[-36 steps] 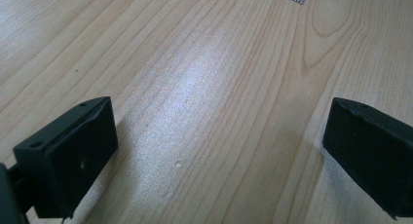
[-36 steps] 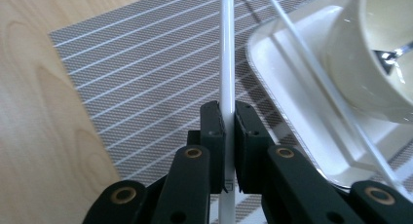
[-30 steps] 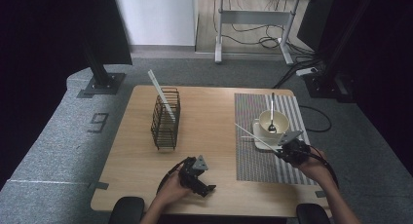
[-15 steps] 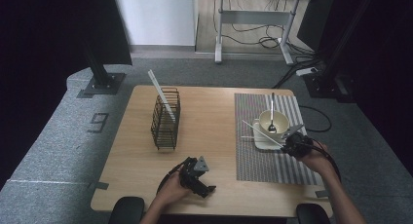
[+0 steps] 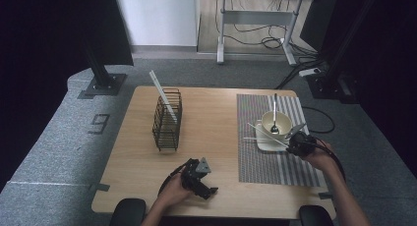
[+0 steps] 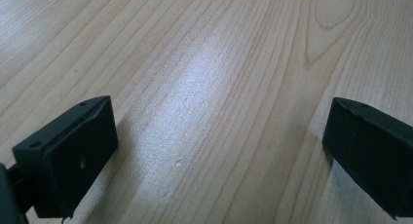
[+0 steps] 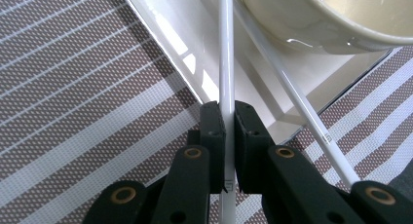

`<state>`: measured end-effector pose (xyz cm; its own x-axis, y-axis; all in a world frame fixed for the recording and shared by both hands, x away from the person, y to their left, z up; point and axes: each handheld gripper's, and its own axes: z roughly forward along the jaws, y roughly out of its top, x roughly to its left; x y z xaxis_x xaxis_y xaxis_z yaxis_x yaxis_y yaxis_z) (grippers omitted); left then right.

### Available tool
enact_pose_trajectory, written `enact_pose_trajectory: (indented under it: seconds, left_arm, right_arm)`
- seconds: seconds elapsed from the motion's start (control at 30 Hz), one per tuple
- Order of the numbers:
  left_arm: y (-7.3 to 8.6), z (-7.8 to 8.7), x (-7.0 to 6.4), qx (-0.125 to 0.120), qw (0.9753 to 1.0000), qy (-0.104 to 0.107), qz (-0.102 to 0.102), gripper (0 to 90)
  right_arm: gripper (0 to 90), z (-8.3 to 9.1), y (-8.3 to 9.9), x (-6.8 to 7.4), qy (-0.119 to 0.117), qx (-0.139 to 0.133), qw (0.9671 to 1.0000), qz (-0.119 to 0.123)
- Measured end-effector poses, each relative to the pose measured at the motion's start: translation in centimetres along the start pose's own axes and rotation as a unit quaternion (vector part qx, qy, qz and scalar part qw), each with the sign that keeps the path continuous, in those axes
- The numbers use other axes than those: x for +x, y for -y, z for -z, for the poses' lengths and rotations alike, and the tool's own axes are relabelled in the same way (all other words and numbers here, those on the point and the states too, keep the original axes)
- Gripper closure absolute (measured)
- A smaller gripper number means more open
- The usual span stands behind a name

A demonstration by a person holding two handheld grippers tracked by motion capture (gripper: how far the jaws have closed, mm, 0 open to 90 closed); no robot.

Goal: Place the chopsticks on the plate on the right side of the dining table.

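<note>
Item: white chopstick, thin and straight. My right gripper pinches it near one end, jaws pressed together on it, at the near edge of the white square plate. The stick runs forward over the plate, close past the cream bowl. I judge the grip sits at the end so the long free part can be steered clear of the bowl.

Item: second white chopstick, lying slanted across the plate's corner, crossing the first one farther up, its near end out over the striped mat. Not held.

Item: spoon, standing in the bowl, handle leaning away from me.

Item: wire basket, well to the left on the desk, with one white stick leaning in it; probably where the chopsticks belong.

Item: my left gripper, resting low at the desk's near edge, well apart from the mat. Its jaws are spread wide over bare wood, holding nothing, likely parked.

View notes: the right gripper view gives the pinch itself and the crossing of the sticks; the high view gives the basket, the spoon and the spacing between my two hands. The left gripper view gives wood grain and a corner of the mat.
</note>
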<state>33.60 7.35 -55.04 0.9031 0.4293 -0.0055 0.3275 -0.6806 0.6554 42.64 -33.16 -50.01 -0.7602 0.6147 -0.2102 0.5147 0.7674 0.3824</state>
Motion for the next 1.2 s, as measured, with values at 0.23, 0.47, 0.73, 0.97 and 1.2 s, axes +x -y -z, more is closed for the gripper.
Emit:
enact_pose_trajectory:
  seconds: [0.23, 0.47, 0.73, 0.97, 1.2]
  left_arm:
    - [0.0, 0.0, 0.0, 0.000, 1.0000, 0.001, -0.001, 0.0]
    - [0.0, 0.0, 0.0, 0.000, 1.0000, 0.001, -0.001, 0.0]
    - [0.0, 0.0, 0.0, 0.000, 1.0000, 0.001, -0.001, 0.0]
    - [0.0, 0.0, 0.0, 0.000, 1.0000, 0.002, -0.002, 0.0]
    - [0.0, 0.0, 0.0, 0.000, 1.0000, 0.002, -0.002, 0.0]
  right_arm:
    - [82.8, -0.2, 0.0, -0.3, -0.006, 0.004, 1.0000, 0.001]
    - [81.4, -0.2, 0.0, -0.7, -0.013, 0.007, 0.9999, -0.005]
    - [79.1, -0.1, 0.4, -1.2, -0.004, 0.007, 0.9999, -0.012]
    - [76.7, -0.1, 0.4, -1.6, 0.006, 0.004, 0.9997, -0.021]
    - [75.9, -0.2, 0.3, -1.6, 0.015, 0.002, 0.9996, -0.024]
